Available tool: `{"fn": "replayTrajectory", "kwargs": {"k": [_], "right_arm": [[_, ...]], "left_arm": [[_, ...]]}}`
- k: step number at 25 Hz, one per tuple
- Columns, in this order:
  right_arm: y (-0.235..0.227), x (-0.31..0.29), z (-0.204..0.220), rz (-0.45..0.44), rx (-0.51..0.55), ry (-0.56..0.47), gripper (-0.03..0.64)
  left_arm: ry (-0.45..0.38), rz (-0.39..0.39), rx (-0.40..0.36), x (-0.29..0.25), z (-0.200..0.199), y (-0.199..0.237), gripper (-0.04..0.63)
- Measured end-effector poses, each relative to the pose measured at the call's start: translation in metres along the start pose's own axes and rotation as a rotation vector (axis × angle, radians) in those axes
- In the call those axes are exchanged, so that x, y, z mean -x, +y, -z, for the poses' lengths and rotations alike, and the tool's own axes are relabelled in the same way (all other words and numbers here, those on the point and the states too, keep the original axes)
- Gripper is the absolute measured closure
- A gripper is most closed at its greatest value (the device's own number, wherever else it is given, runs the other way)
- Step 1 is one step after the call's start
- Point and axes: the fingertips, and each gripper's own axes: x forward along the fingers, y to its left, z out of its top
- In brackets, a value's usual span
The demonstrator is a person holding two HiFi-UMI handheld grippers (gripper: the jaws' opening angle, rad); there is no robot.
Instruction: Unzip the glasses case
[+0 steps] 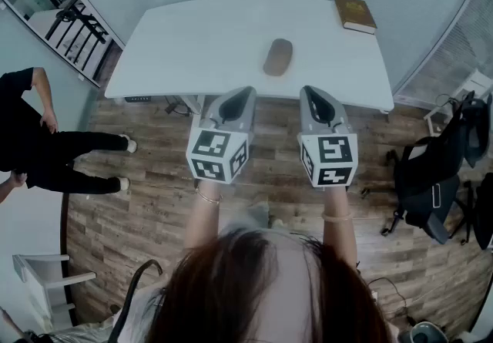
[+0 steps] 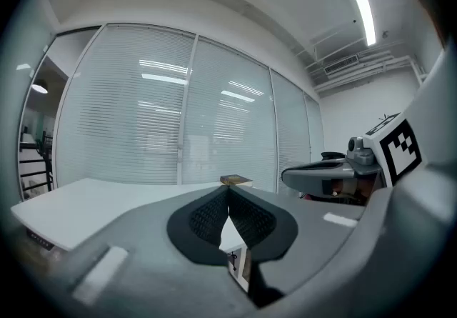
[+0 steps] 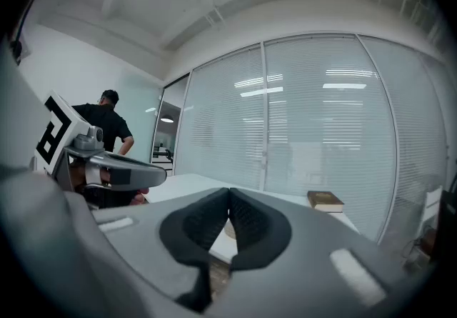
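A brown oval glasses case [image 1: 278, 56] lies closed on the white table [image 1: 192, 41], near its middle. Both grippers hang side by side in front of the table's near edge, short of the case. My left gripper [image 1: 245, 92] is shut with nothing in it; in the left gripper view its jaws [image 2: 228, 189] meet at the tips. My right gripper [image 1: 306, 92] is shut and empty too, its pads [image 3: 229, 192] touching. A sliver of the case [image 3: 226, 229] shows between the right jaws.
A brown book [image 1: 355, 13] lies at the table's far right corner. A person in black [image 1: 38, 149] stands on the wooden floor to the left. A black office chair [image 1: 435, 172] stands at the right. Glass walls with blinds lie behind the table.
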Motion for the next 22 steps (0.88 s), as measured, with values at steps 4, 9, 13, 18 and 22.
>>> {"fn": "replayTrajectory", "kwargs": {"k": [4, 9, 13, 18, 22], "right_arm": [[-0.002, -0.012, -0.001, 0.020, -0.009, -0.007, 0.614], [0.000, -0.027, 0.002, 0.018, -0.060, -0.002, 0.614], [0.003, -0.040, 0.002, 0.021, -0.051, -0.003, 0.614], [0.006, -0.057, 0.000, 0.035, -0.051, 0.009, 0.614], [0.006, -0.068, -0.002, 0.046, -0.074, 0.023, 0.614]], "left_arm": [[-0.005, 0.016, 0.009, -0.012, -0.001, 0.011, 0.586], [0.004, 0.041, 0.011, -0.026, 0.004, 0.026, 0.586], [0.016, 0.078, 0.021, -0.037, 0.010, 0.035, 0.586], [0.026, 0.125, 0.028, -0.049, 0.012, 0.045, 0.584], [0.034, 0.160, 0.036, -0.057, 0.015, 0.052, 0.584]]}}
